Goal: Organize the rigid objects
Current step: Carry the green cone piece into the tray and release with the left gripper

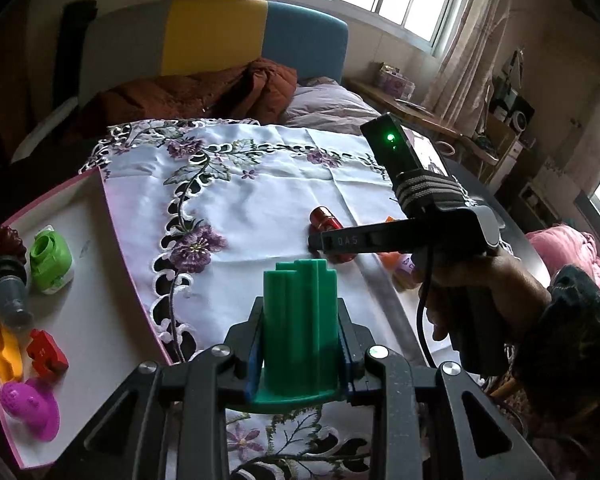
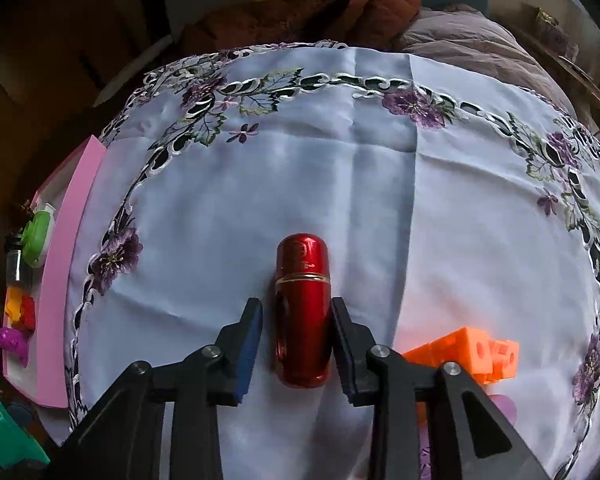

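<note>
on the white embroidered tablecloth, the glossy red metal capsule-shaped tube lay lengthwise between the right gripper's fingers, which stood slightly apart from its sides, not yet clamped. closing squarely on the tube's lower half, below the gold band, would probably keep the rounded body from rolling out. the left gripper was clamped on a green ridged plastic block, held above the cloth. the pink-rimmed white tray sat at the table's left edge, already holding several small toys, with bare floor toward its near right side. orange plastic cubes lay just right of the right gripper, so a straight lift seemed safest.
</note>
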Demonstrator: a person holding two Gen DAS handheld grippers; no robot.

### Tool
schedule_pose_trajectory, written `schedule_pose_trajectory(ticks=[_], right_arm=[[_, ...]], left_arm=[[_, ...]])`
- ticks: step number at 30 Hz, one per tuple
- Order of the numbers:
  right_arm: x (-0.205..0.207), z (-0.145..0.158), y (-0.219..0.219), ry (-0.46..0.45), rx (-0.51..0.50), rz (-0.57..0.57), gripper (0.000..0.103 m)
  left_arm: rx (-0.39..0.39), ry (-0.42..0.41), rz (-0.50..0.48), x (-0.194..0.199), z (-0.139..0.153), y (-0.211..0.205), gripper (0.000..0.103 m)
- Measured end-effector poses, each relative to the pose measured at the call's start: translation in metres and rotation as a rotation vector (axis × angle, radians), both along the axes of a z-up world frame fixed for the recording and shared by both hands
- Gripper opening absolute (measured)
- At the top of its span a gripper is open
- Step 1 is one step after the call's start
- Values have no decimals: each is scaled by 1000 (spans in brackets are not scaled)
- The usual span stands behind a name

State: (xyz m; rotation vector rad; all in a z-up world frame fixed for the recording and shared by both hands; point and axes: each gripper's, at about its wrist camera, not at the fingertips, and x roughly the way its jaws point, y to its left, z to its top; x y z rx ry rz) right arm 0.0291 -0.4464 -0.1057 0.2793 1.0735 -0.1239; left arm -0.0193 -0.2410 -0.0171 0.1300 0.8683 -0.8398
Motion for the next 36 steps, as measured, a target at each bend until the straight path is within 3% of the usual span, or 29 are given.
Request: schedule_pose_trajectory(ticks=[20, 36], right_arm=[[2, -1, 4, -35, -57, 6, 37], [2, 1, 9, -31, -86, 6, 38]], left_arm=[[-40, 13, 134, 22, 10, 57, 30], [-77, 36, 423, 61, 8, 186, 30]])
